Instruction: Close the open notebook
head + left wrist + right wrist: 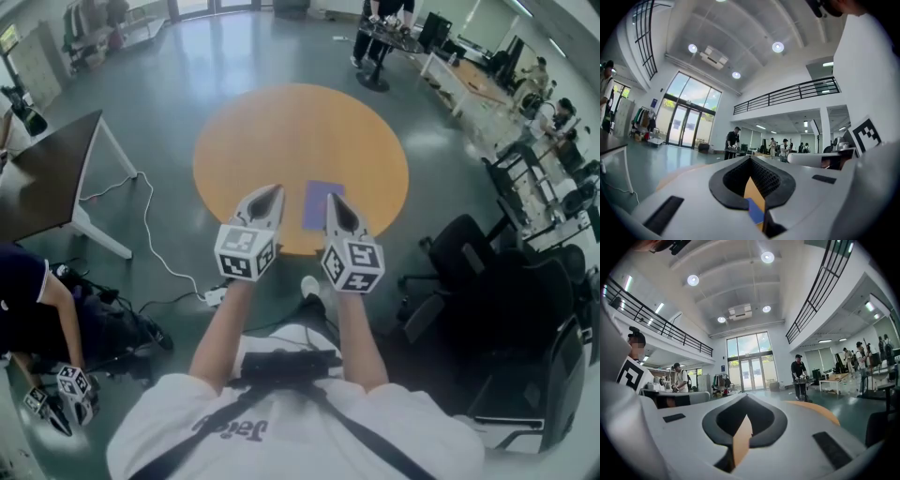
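Glossy grey-green floor runs across a tall, bright hall, and in the middle of it stands a round desk with a smooth, matte orange top. The notebook lies near the desk's near edge, a flat purple rectangle with a single plain face showing. No spread pages or white paper can be seen, so to my eye it is already closed and the job looks finished; nothing seems left but to stand clear of it.

The person holds both tools up and level in front of the chest, close side by side over the near rim, apart from the notebook. The left tongs are pressed together with nothing pinched; through the slit behind the tips only a sliver of orange desk and purple cover shows. The right tongs are likewise pressed together and empty.

Each tool is a hard white shell tapering to a point, lined with black ribbed pads, and carries a marker cube printed in black-and-white squares. Black padded chairs crowd the right side, and a thin white cable trails over the floor.
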